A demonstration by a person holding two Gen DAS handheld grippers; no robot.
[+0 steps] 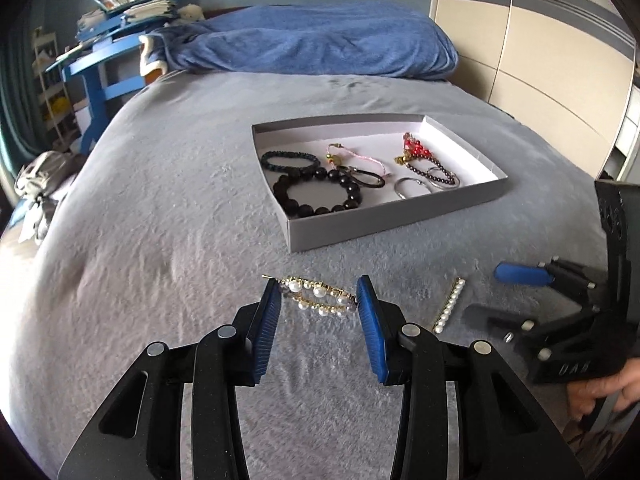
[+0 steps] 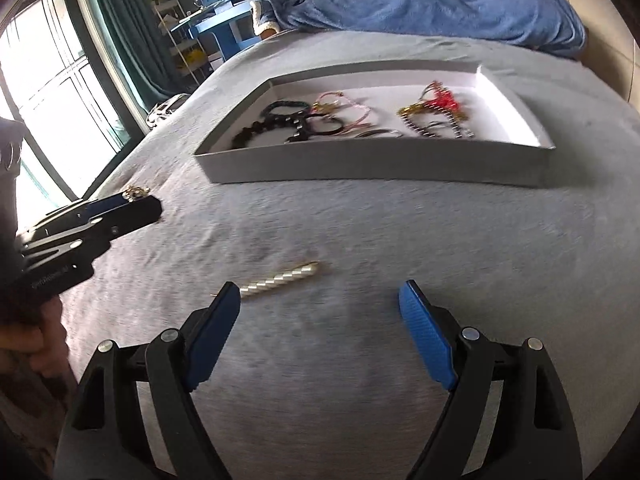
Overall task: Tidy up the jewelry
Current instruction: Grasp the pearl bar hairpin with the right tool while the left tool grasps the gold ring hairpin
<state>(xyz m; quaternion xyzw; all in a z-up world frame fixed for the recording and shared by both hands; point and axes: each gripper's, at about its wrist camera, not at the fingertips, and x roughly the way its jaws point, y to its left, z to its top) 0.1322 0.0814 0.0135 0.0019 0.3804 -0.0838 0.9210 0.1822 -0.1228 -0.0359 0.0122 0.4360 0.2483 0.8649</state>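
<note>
Right, the pearl-and-gold bracelet (image 1: 318, 296) sits between my left gripper's (image 1: 318, 300) blue pads (image 1: 266, 328) — each pad is against an end of it, so I read that as a pinch, with the piece spanning the gap and the grey bedspread (image 1: 160, 220) showing beneath it. From the right wrist view that same left gripper (image 2: 138, 200) shows at the left edge with a bit of gold poking past its tip.

My right gripper (image 2: 320, 300) is spread wide with nothing between its fingers. Just beyond its left finger lies the pearl bar clip (image 2: 280, 278), flat on the spread and a little blurred; in the left view the clip (image 1: 450, 306) lies just right of the bracelet, near the right gripper (image 1: 524, 276).

Further up the bed — the shallow grey box (image 1: 384, 220), white inside. It holds a big black bead bracelet (image 1: 316, 196), a dark braided band (image 1: 290, 159), a pink cord piece (image 1: 360, 156), a silver ring-shaped piece (image 1: 410, 188) and a red-and-dark beaded tangle (image 1: 420, 156).

Beyond that, a blue blanket (image 1: 320, 40) is heaped at the head of the bed. A blue desk (image 1: 108, 60) piled with books and papers stands to the left, cream wardrobe doors (image 1: 540, 40) to the right, and a bright window (image 2: 52, 100) with teal curtains (image 2: 116, 28) shows in the right view.
</note>
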